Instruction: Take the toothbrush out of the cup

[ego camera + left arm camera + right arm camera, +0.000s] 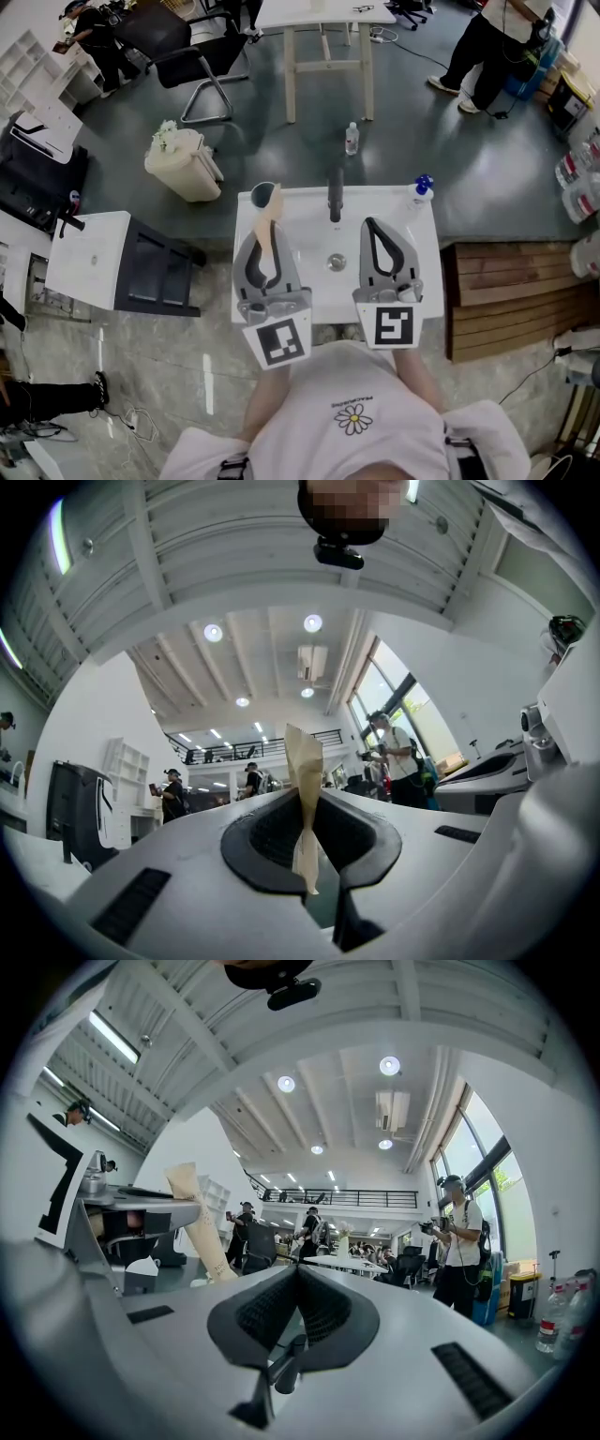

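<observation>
My left gripper [263, 242] is shut on a toothbrush in a tan paper wrapper [268, 225], held over the left side of the white sink [427, 281]. In the left gripper view the wrapper [305, 780] is pinched between the dark pads and sticks up toward the ceiling. The right gripper view shows the toothbrush [199, 1227] at the left, tilted up with its far end free in the air. The dark cup [258, 192] stands at the sink's back left corner, just beyond the brush tip. My right gripper [373, 227] is shut and empty over the sink's right side [298, 1274].
A dark faucet [335, 192] stands at the back middle of the sink, with the drain [336, 262] in front of it. A blue-capped bottle [422, 187] is at the back right corner. Wooden boards [516, 291] lie to the right, a white cabinet [94, 258] to the left.
</observation>
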{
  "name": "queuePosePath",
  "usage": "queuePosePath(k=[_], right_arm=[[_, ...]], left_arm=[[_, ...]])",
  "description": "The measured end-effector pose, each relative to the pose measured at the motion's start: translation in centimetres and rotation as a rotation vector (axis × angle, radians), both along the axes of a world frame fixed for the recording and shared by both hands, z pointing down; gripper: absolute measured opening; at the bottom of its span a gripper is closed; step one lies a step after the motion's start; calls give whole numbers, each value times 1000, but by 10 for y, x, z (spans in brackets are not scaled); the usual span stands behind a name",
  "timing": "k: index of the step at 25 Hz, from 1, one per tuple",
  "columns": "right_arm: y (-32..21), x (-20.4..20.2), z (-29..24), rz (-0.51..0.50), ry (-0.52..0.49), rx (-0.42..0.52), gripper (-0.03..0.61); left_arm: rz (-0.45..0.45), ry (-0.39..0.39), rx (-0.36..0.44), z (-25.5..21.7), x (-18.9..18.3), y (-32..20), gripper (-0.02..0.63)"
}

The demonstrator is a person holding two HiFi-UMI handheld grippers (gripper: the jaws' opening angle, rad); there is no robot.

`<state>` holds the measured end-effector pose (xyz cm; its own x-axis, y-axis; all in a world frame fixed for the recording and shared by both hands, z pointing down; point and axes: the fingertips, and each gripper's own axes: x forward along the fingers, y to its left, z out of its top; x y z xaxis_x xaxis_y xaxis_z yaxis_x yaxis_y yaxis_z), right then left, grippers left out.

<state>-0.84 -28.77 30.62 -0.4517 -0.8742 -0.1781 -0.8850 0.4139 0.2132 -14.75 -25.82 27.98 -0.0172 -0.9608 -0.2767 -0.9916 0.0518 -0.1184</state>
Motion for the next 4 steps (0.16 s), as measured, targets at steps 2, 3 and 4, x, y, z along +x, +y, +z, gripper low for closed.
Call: queuePosePath(k=[2, 3, 4], right_arm=[[-1, 1, -1, -1, 6, 5, 12], [-2, 2, -1, -2, 7, 5, 11], [-3, 2, -2, -1, 7, 5, 12]], left_arm=[[1, 2, 1, -1, 1, -2, 40], [3, 3, 1, -1, 2, -2, 40], [4, 6, 0, -1, 3, -3, 40]])
